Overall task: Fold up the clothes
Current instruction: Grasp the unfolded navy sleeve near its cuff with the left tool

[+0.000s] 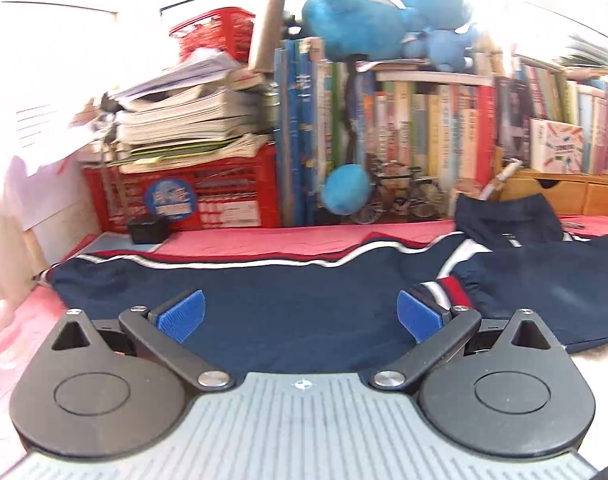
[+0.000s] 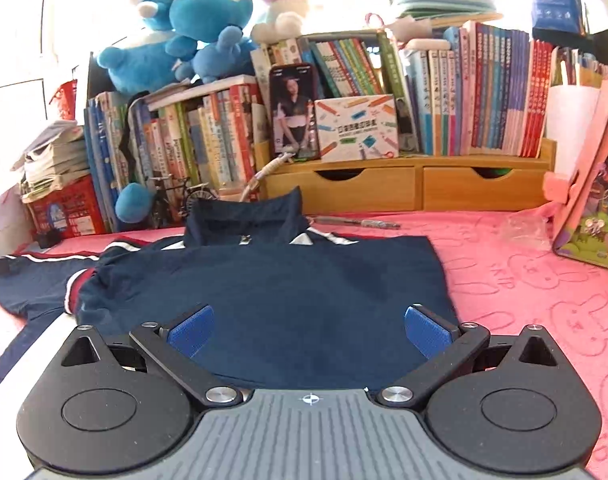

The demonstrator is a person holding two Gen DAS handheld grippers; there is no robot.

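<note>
a navy jacket [image 2: 264, 292] lies flat on the pink cloth [image 2: 524, 280] that covers the counter, its stand-up collar [image 2: 244, 216] pointing toward the bookshelf at the back. the fabric looks smooth and matte, with a few soft creases, and thin white and red stripes run along the shoulder seams and down the sleeve [image 1: 224, 292], which stretches out sideways to the garment's left; a ribbed cuff in red, white and navy [image 1: 444, 292] rests on the body where the other sleeve seems folded in. the pink cloth is towel-like and embossed with rabbit outlines. the left gripper [image 1: 300, 314] hovers over the outstretched sleeve with its jaws spread wide and nothing between the blue ridged pads [image 1: 182, 314]. the right gripper [image 2: 310, 330] sits over the lower body of the jacket, its jaws equally wide apart and empty. both tools have black plastic arms, steel pivot pins and a grey ribbed housing. behind stand rows of books [image 2: 484, 100], a wooden drawer unit [image 2: 404, 188], blue plush toys [image 2: 184, 36] and a red plastic crate [image 1: 184, 196].
</note>
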